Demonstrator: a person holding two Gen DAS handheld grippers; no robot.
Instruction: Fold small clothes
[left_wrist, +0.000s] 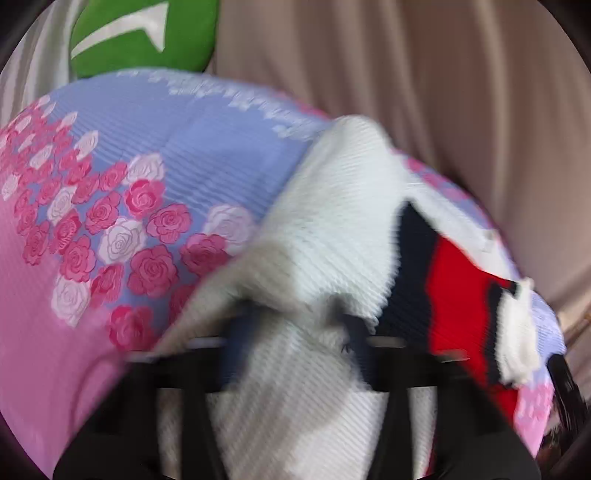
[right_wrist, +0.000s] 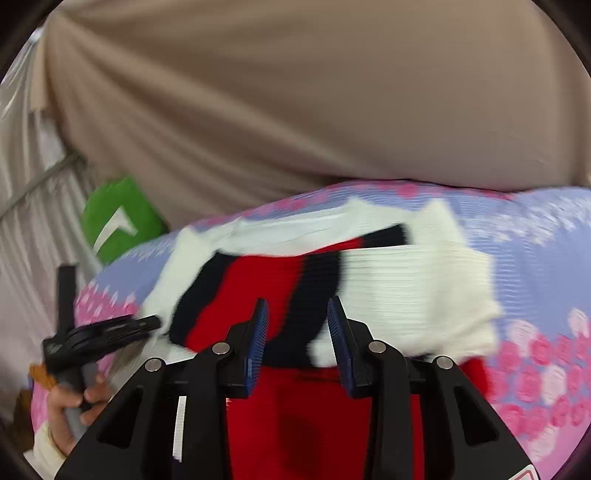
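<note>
A white knit sweater (left_wrist: 332, 221) with red and navy bands lies crumpled on a floral bedspread (left_wrist: 221, 147). In the left wrist view its white part bunches up over my left gripper (left_wrist: 295, 328) and hides the fingertips; the jaws look shut on that fold. The right wrist view shows the same sweater (right_wrist: 406, 288) spread across the bedspread (right_wrist: 535, 240). There my left gripper (right_wrist: 151, 325) pinches the sweater's left edge, held by a person's hand (right_wrist: 66, 406). My right gripper (right_wrist: 297, 314) hovers over the red and navy part, its blue pads apart and pressing nothing.
A green cushion (left_wrist: 140, 37) with a white mark sits at the far left beyond the bed, also in the right wrist view as the green cushion (right_wrist: 118, 218). A beige draped cloth (right_wrist: 295, 92) fills the background behind the bed. Both views are motion-blurred.
</note>
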